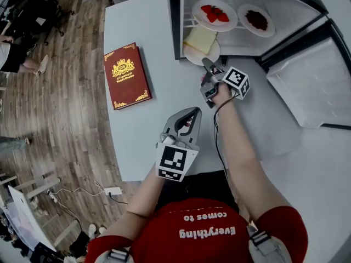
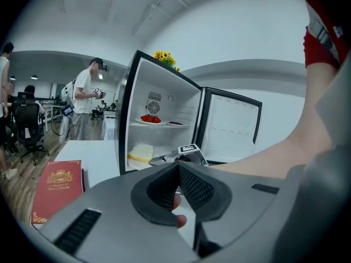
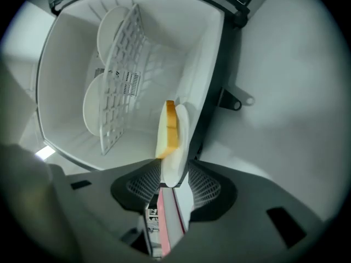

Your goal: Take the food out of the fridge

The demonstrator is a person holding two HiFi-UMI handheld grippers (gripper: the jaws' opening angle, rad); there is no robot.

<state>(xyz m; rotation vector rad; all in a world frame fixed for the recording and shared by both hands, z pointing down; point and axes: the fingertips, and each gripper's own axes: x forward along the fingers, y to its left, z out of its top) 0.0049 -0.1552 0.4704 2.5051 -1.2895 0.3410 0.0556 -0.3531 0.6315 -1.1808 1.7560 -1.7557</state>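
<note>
Jaws of right gripper apart astride plate rim, left gripper jaws together

The red shirt reads "Everything comes to", upside down.

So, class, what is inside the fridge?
Shelf: plates of red pieces and dark food. Below: a plate of pale yellow food. The shelf covers what lies behind it.
</note>
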